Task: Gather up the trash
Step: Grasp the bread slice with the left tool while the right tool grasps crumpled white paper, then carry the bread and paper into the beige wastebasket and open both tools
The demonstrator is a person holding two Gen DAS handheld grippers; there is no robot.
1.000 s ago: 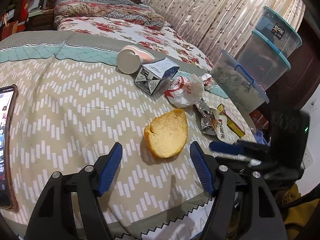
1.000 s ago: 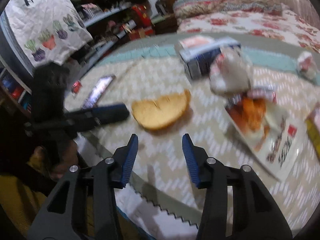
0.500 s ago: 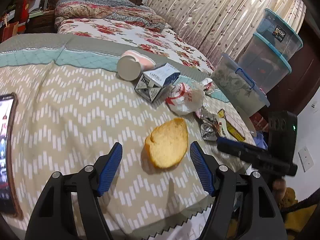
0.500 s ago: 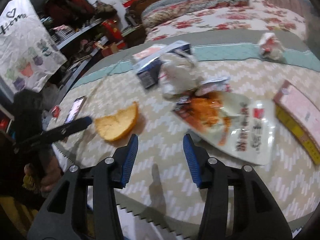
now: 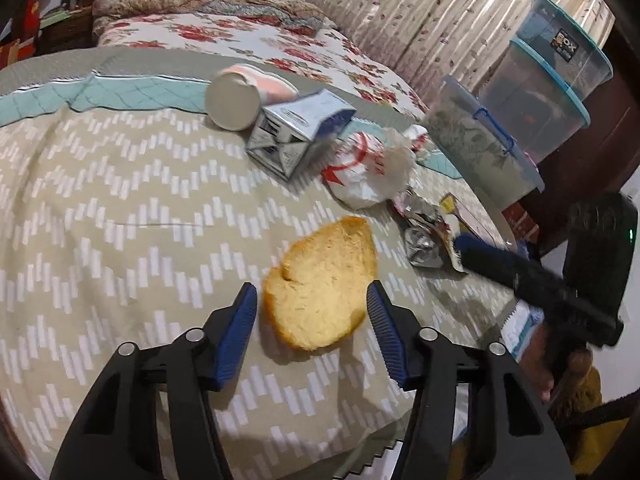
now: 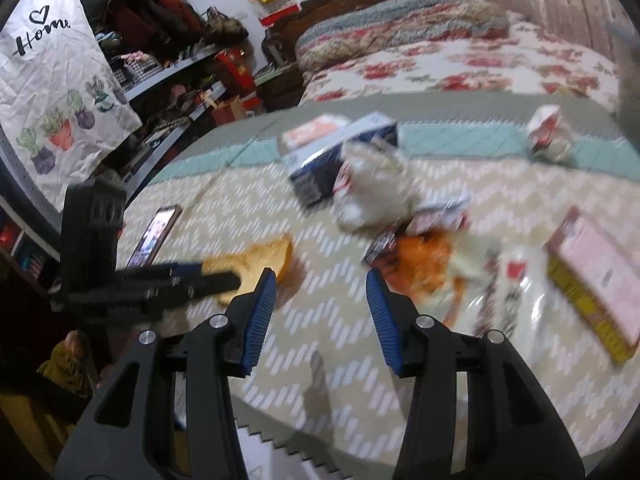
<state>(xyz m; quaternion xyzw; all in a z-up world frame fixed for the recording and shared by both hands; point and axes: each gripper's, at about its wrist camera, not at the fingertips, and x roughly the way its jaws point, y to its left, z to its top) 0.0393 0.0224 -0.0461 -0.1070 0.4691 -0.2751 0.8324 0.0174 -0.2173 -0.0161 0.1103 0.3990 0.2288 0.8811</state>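
Observation:
A slice of bread lies on the zigzag-patterned cloth. My left gripper straddles it, a blue pad on each side. Its jaws are closing, and a thin gap still shows at the left pad. In the right wrist view the left gripper reaches over the bread. My right gripper is open above bare cloth, with nothing between its fingers. It sits just left of an open snack bag with orange contents. Further trash: a milk carton, a crumpled white-and-red wrapper and foil scraps.
A phone lies at the cloth's left edge. A yellow-edged flat box and a small crumpled wrapper lie to the right. A tipped cup lies behind the carton. Stacked plastic tubs stand past the table, a bed behind.
My left gripper has moved forward and down over the bread, and its jaws have narrowed around it. The right gripper has swung from the bread toward the snack bag.

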